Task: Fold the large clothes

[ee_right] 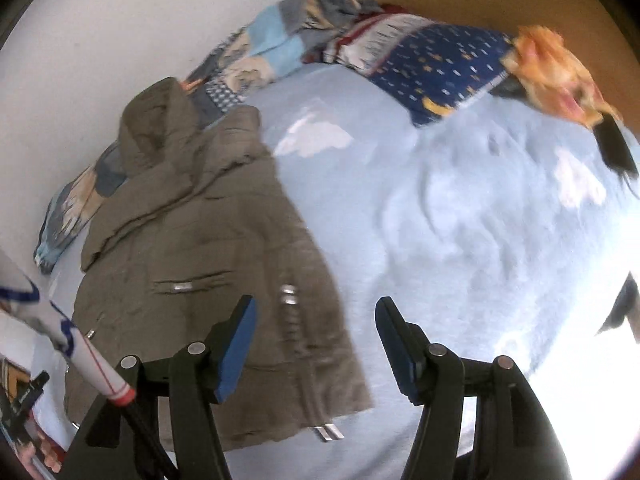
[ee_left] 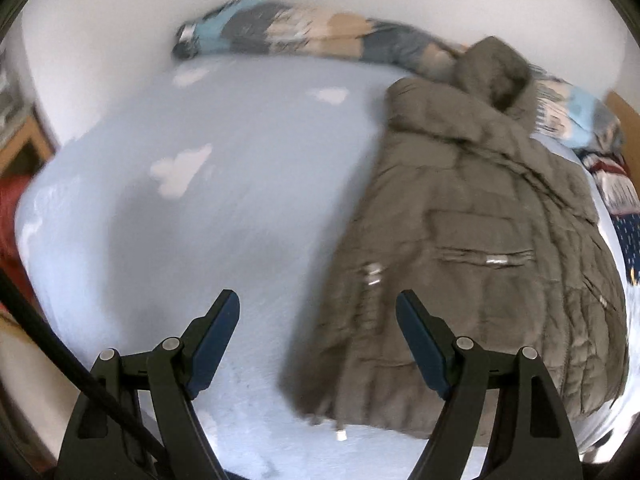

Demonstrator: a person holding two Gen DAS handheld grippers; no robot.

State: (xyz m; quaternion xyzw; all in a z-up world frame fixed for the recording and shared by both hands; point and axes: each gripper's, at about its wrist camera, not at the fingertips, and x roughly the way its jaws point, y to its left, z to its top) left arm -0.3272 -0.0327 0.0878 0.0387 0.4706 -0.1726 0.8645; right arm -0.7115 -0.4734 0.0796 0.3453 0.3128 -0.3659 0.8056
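An olive-brown hooded puffer jacket lies flat on a light blue bed sheet, hood toward the wall. In the left wrist view it fills the right half; my left gripper is open and empty, above the jacket's lower left edge. In the right wrist view the jacket lies at the left. My right gripper is open and empty, over the jacket's right edge near the zip.
A patchwork blanket is bunched along the white wall. A dark blue patterned cloth and an orange cloth lie at the bed's far end. The person's other arm and gripper show at the left.
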